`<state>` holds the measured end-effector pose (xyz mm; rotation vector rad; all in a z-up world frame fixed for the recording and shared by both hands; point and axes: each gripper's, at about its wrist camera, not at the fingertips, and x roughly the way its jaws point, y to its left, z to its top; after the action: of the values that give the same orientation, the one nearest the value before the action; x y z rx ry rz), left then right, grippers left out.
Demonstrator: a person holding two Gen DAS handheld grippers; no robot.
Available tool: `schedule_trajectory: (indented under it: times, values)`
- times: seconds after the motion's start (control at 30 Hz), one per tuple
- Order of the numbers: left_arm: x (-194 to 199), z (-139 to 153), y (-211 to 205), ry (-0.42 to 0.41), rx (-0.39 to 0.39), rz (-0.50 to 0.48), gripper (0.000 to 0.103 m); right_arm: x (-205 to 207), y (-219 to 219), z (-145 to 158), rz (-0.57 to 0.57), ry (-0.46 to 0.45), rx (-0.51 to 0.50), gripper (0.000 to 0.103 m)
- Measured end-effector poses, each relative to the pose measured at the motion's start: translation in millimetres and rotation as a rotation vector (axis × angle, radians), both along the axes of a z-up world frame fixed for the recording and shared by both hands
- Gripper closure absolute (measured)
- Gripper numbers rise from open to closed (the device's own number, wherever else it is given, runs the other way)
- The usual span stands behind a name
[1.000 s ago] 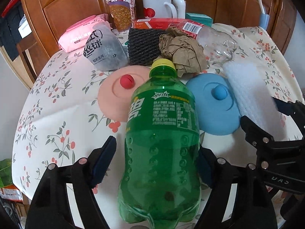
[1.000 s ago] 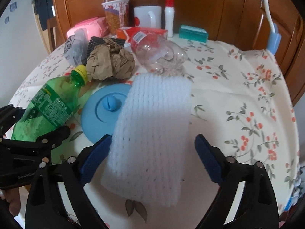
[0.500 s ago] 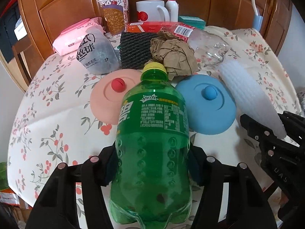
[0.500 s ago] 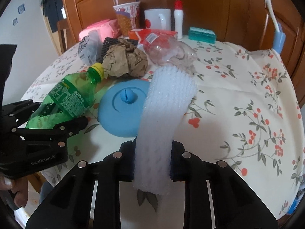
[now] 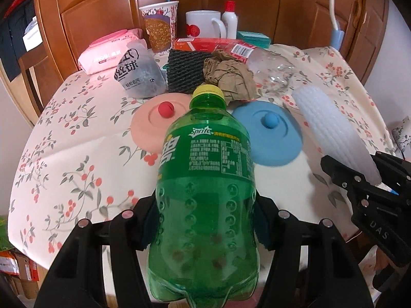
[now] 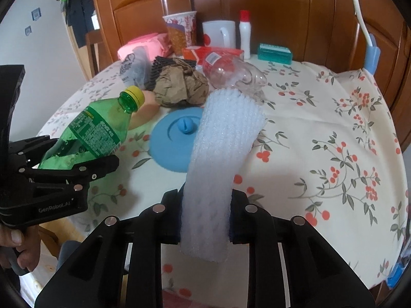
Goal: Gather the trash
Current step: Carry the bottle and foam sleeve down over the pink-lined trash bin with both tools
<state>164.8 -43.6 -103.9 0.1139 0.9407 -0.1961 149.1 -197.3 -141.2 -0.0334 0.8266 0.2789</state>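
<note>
An empty green Sprite bottle (image 5: 205, 184) with a yellow cap is clamped at its lower body in my left gripper (image 5: 204, 223) and lifted off the tablecloth, cap pointing away. The same bottle (image 6: 100, 131) shows at the left of the right wrist view, held in the left gripper (image 6: 74, 164). A white foam net sleeve (image 6: 218, 159) is pinched flat near its lower end by my right gripper (image 6: 205, 220) and stands up from it. In the left wrist view the sleeve (image 5: 331, 125) rises from the right gripper (image 5: 370, 184). Crumpled brown paper (image 5: 228, 77) and a clear crushed bottle (image 5: 272, 66) lie farther back.
On the floral tablecloth (image 5: 77, 159) lie a pink lid (image 5: 156, 123) and a blue lid (image 5: 269, 133), a black mesh pad (image 5: 187, 71), a grey pouch (image 5: 138, 74), pink wipes, a red box, a paper cup, a mug and a small white bottle. Wooden cabinets stand behind. A hand (image 6: 12, 246) holds the left gripper.
Both grippers closed: the left on the green bottle, the right on the foam sleeve, squeezing it narrow. Both then rose a little, lifting the bottle and sleeve off the table.
</note>
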Motion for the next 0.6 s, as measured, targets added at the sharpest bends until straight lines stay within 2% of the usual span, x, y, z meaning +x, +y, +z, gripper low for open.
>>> schedule_trajectory:
  times: [0.3,0.6]
  values:
    - [-70.1,17.7,2.9,-0.028,0.006,-0.058,0.043,-60.7,15.7,13.2,0.037,-0.016,0.014,0.08]
    - [-149.1,8.6,9.3,-0.005,0.013,-0.093,0.043,-129.6,34.4,1.9,0.071,0.009,0.028,0.079]
